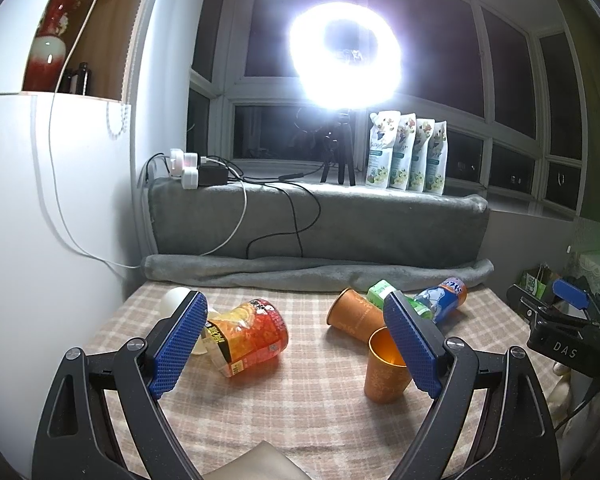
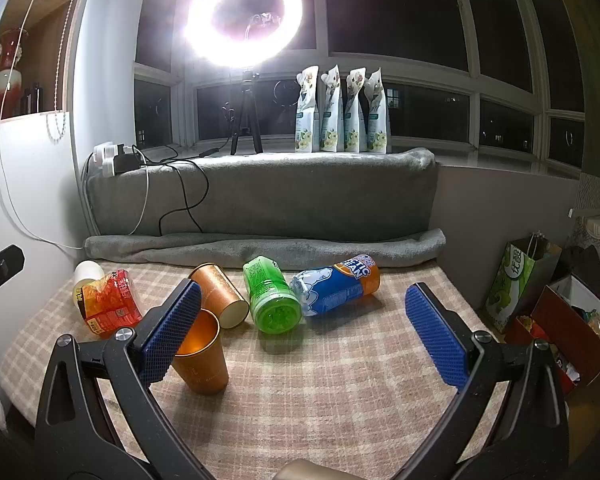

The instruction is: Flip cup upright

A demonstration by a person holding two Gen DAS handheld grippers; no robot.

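**Cup status: one upright, one on its side**

The bench (image 2: 340, 392) in front of you carries a checked cloth, with a grey blanket (image 2: 260, 196) draped along its far edge. Your left gripper (image 1: 296, 340) hangs above the cloth with its jaws released and nothing between them. Your right gripper (image 2: 304, 332) hangs likewise, jaws released and spread wide.

A blue-labelled bottle (image 2: 336, 288) lies on its side near the far edge, touching a green bottle (image 2: 272, 296) that also lies on its side. A red-orange snack container (image 1: 248, 336) lies tipped at the left.

The upright orange cup (image 2: 204, 364) stands open end up near the middle of the bench. The fallen orange cup (image 2: 220, 292) lies on its side just behind it, its rim close to the upright cup; whether they touch cannot be told.
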